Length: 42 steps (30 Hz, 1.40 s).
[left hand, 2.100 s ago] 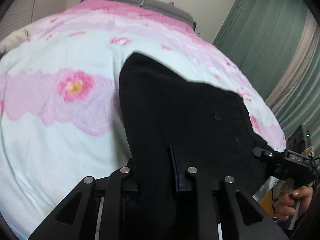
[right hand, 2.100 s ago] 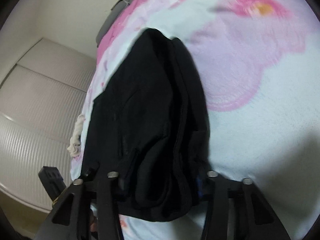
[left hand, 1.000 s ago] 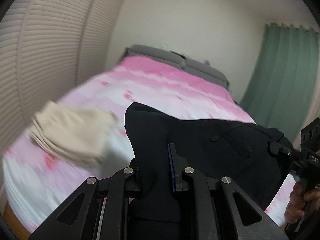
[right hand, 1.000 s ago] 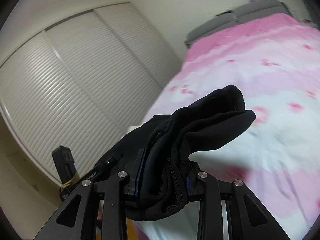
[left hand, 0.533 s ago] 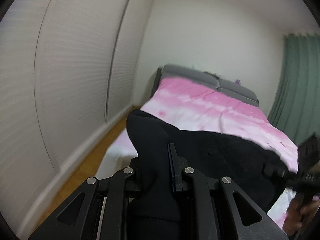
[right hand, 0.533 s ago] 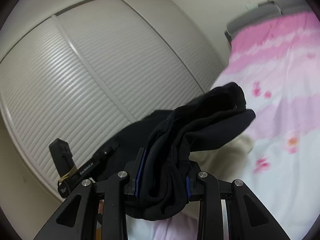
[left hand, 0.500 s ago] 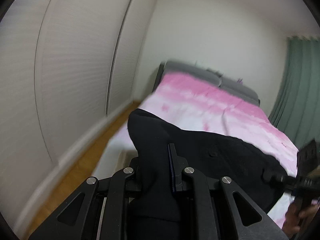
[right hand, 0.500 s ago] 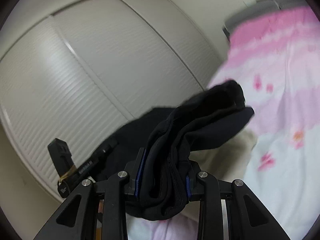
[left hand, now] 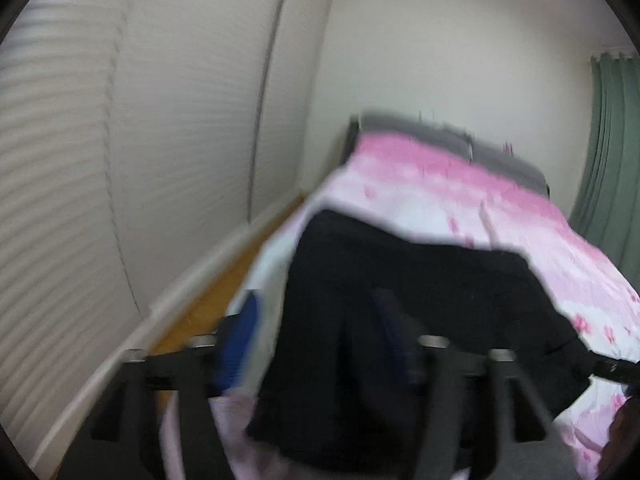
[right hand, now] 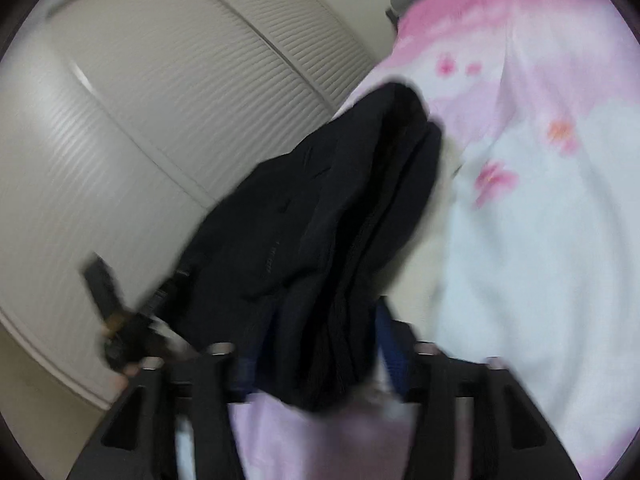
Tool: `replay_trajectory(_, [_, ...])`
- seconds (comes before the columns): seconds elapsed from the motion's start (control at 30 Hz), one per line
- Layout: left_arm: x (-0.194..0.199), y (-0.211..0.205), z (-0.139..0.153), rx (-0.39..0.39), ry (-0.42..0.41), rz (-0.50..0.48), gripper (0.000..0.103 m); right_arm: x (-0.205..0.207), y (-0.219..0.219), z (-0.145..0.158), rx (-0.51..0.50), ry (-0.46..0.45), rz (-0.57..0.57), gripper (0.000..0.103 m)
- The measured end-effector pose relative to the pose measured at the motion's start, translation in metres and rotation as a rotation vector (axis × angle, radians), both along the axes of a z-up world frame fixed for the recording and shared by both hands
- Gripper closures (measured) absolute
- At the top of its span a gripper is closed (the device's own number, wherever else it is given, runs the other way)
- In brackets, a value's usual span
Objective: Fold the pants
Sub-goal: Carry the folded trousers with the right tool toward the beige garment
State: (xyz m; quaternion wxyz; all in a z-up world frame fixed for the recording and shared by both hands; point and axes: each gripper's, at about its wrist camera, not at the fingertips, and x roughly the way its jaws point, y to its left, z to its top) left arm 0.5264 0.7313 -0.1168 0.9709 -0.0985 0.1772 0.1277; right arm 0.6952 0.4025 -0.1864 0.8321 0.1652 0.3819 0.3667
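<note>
The folded black pants (left hand: pixel 400 300) lie between my two grippers at the bed's near left edge. In the left wrist view my left gripper (left hand: pixel 316 340) has its jaws spread wide, with the pants' edge loose between the blue pads. In the right wrist view the pants (right hand: pixel 332 216) bunch between the fingers of my right gripper (right hand: pixel 320 348), whose jaws also stand apart around the cloth. Both views are motion-blurred. The left gripper (right hand: pixel 116 304) shows at the pants' far side in the right wrist view.
The bed (left hand: pixel 480 200) has a pink and white floral cover (right hand: pixel 540 220). White louvred wardrobe doors (left hand: pixel 120 160) stand to the left across a strip of wooden floor (left hand: pixel 216 292). A green curtain (left hand: pixel 612 152) hangs at the right. A grey headboard (left hand: pixel 440 132) is at the far end.
Both grippers have swung left and lowered the pants onto the bed's left edge. Both sets of jaws, clamped on the pants before, have now opened.
</note>
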Motion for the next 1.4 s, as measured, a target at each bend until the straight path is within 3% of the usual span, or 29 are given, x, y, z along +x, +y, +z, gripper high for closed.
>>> replay_trajectory(0.07, [-0.021, -0.01, 0.025, 0.077, -0.088, 0.02, 0.007, -0.02, -0.016, 0.022, -0.044, -0.131, -0.049, 0.03])
replay_trajectory(0.1, [-0.023, -0.014, 0.037, 0.106, -0.101, 0.021, 0.005, -0.03, -0.023, 0.035, -0.031, -0.204, -0.068, 0.023])
replay_trajectory(0.2, [0.004, -0.021, 0.06, 0.117, -0.021, -0.008, 0.005, -0.031, -0.013, 0.072, -0.037, -0.368, -0.042, 0.021])
replay_trajectory(0.23, [0.013, -0.023, 0.061, 0.12, -0.002, -0.016, 0.005, -0.026, -0.004, 0.079, -0.053, -0.38, -0.028, 0.021])
replay_trajectory(0.33, [0.043, -0.031, 0.048, 0.119, 0.046, -0.062, 0.006, 0.004, 0.027, 0.08, -0.083, -0.346, 0.0, 0.03])
replay_trajectory(0.4, [0.057, -0.037, 0.034, 0.119, 0.084, -0.088, 0.01, 0.016, 0.037, 0.07, -0.098, -0.296, 0.019, 0.042])
replay_trajectory(0.53, [0.07, -0.043, 0.009, 0.118, 0.16, -0.103, 0.011, 0.022, 0.049, 0.037, -0.157, -0.234, 0.048, 0.044])
replay_trajectory(0.63, [0.072, -0.034, -0.012, 0.099, 0.222, -0.071, 0.012, 0.017, 0.05, 0.02, -0.234, -0.245, 0.065, 0.045])
replay_trajectory(0.73, [0.068, -0.017, -0.034, 0.064, 0.266, -0.031, 0.012, 0.015, 0.05, 0.012, -0.291, -0.275, 0.067, 0.045])
replay_trajectory(0.8, [0.067, 0.005, -0.053, -0.076, 0.303, -0.028, 0.011, 0.016, 0.049, 0.003, -0.313, -0.281, 0.077, 0.045])
replay_trajectory(0.87, [0.058, 0.013, -0.054, -0.153, 0.273, -0.012, 0.014, 0.013, 0.05, -0.004, -0.346, -0.293, 0.072, 0.044])
replay_trajectory(0.9, [0.05, 0.009, -0.047, -0.131, 0.245, 0.005, 0.019, 0.007, 0.051, 0.001, -0.357, -0.305, 0.074, 0.044])
replay_trajectory(0.97, [0.036, -0.003, -0.029, -0.075, 0.208, 0.019, 0.02, 0.0, 0.05, 0.011, -0.357, -0.328, 0.077, 0.043])
replay_trajectory(1.13, [-0.023, -0.051, 0.025, -0.004, 0.111, 0.042, 0.019, -0.022, 0.001, 0.052, -0.275, -0.343, -0.02, 0.027])
replay_trajectory(1.27, [-0.076, -0.121, 0.057, 0.018, 0.114, 0.038, 0.018, -0.075, -0.065, 0.088, -0.28, -0.429, -0.106, 0.02])
replay_trajectory(1.4, [-0.137, -0.218, 0.078, 0.018, 0.141, -0.02, 0.017, -0.149, -0.15, 0.123, -0.31, -0.505, -0.183, 0.01])
